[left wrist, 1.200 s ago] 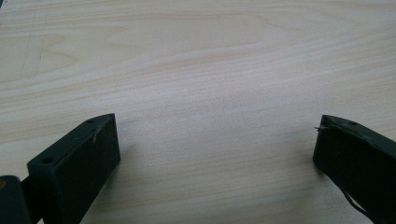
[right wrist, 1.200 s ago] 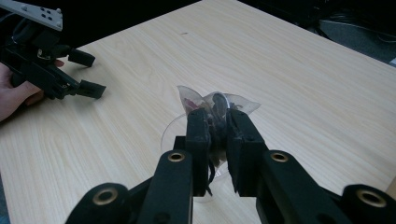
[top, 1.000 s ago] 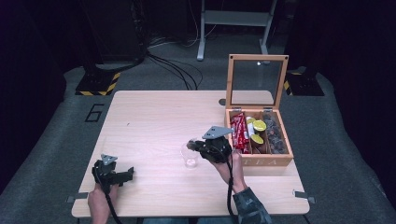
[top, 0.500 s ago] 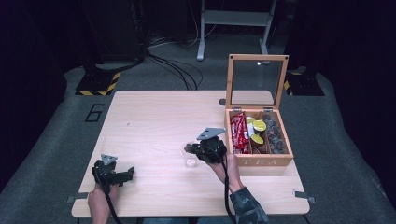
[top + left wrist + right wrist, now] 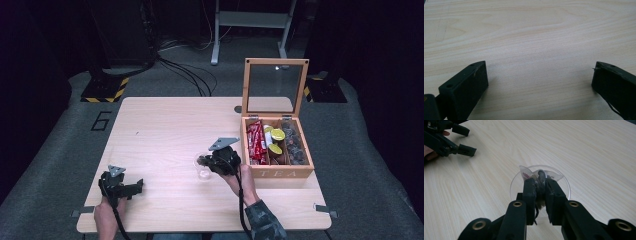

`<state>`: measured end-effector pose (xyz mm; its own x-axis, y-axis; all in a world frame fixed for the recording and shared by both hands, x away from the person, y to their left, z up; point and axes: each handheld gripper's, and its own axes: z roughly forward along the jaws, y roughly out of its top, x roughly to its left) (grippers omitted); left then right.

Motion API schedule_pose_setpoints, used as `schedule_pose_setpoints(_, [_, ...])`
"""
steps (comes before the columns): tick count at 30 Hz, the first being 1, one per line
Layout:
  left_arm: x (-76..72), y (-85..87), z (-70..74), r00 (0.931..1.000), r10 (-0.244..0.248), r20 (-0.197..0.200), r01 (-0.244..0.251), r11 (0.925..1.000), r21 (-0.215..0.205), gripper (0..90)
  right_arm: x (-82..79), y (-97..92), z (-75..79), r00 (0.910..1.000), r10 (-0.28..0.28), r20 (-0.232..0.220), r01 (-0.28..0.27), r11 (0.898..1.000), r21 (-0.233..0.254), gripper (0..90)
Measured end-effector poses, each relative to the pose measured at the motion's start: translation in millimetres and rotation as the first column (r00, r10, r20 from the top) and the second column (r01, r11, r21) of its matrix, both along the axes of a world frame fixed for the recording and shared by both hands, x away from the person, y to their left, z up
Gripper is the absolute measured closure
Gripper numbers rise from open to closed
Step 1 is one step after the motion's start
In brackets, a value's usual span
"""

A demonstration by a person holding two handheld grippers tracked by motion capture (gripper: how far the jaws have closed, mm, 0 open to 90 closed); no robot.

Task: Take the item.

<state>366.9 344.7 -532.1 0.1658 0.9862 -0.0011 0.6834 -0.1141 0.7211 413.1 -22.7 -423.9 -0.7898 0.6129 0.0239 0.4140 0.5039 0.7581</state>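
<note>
Your right gripper (image 5: 540, 187), fingers pinched on a tea bag (image 5: 539, 175), has edged toward 9 o'clock over the cup (image 5: 203, 166) mid-tabletop (image 5: 165, 130); dropping looks next. Left gripper (image 5: 120, 185) fingers wide, idle.

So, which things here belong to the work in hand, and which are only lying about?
In use:
- right hand-held gripper, shut on a clear sachet
- clear cup under it
- open tea box, source of sachets, probably

Lying about:
- left hand-held gripper, open, idle on the table
- cables on the floor
</note>
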Motion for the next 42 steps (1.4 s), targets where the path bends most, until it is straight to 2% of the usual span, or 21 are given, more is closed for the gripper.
schedule_pose_setpoints(2, [0.0,0.0,0.0,1.0,0.0,0.0,0.0,1.0,0.0,0.3,-1.1,0.8,-1.0,1.0,-0.002,-0.006,0.002,1.0,0.002,77.8])
schedule_pose_setpoints(3, [0.0,0.0,0.0,1.0,0.0,0.0,0.0,1.0,0.0,0.3,-2.6,0.9,-0.5,1.0,-0.003,0.003,0.003,1.0,0.009,73.0])
schedule_pose_setpoints(4, [0.0,0.0,0.0,1.0,0.0,0.0,0.0,1.0,0.0,0.3,-2.6,0.9,-0.5,1.0,-0.003,0.003,0.003,1.0,0.009,73.0])
schedule_pose_setpoints(8, [0.0,0.0,0.0,1.0,0.0,0.0,0.0,1.0,0.001,0.3,-4.3,-0.1,1.6,0.9999,-0.007,0.012,0.007,1.0,0.023,53.8])
schedule_pose_setpoints(16, [0.0,0.0,0.0,1.0,0.0,0.0,0.0,1.0,0.0,0.3,-9.6,-9.7,9.4,0.9998,0.003,0.021,-0.004,0.998,0.069,22.8])
schedule_pose_setpoints(17, [0.0,0.0,0.0,1.0,0.0,0.0,0.0,1.0,0.0,0.4,-11.5,-10.7,10.2,0.9999,0.003,0.016,-0.004,0.997,0.074,20.5])
schedule_pose_setpoints(19, [0.2,0.2,0.0,1.0,-0.001,0.001,0.001,1.0,0.002,0.3,-16.7,-15.5,12.5,0.9993,0.015,0.033,-0.018,0.997,0.079,15.4])
schedule_pose_setpoints(23, [0.0,0.0,0.0,1.0,0.0,0.0,0.0,1.0,0.0,0.3,-29.6,-24.7,16.2,0.9984,0.008,0.056,-0.012,0.997,0.08,11.2])
schedule_pose_setpoints(27, [0.2,0.1,0.0,1.0,-0.001,0.002,0.001,1.0,0.002,0.3,-43.3,-38.5,19.6,0.9961,-0.027,0.085,0.02,0.997,0.077,7.7])
schedule_pose_setpoints(32, [0.0,0.0,0.0,1.0,0.0,0.0,0.0,1.0,0.001,0.3,-54.3,-54.5,21.5,0.9938,-0.061,0.093,0.053,0.995,0.087,5.7])
schedule_pose_setpoints(37, [0.1,0.1,0.0,1.0,-0.001,0.001,0.001,1.0,0.001,0.3,-67.5,-73.3,23.4,0.9881,-0.098,0.118,0.09,0.993,0.078,5.2])
schedule_pose_setpoints(42, [0.0,0.0,0.0,1.0,0.0,0.0,0.0,1.0,0.0,0.3,-78.3,-94.2,20.8,0.9807,-0.157,0.117,0.149,0.986,0.074,5.2])
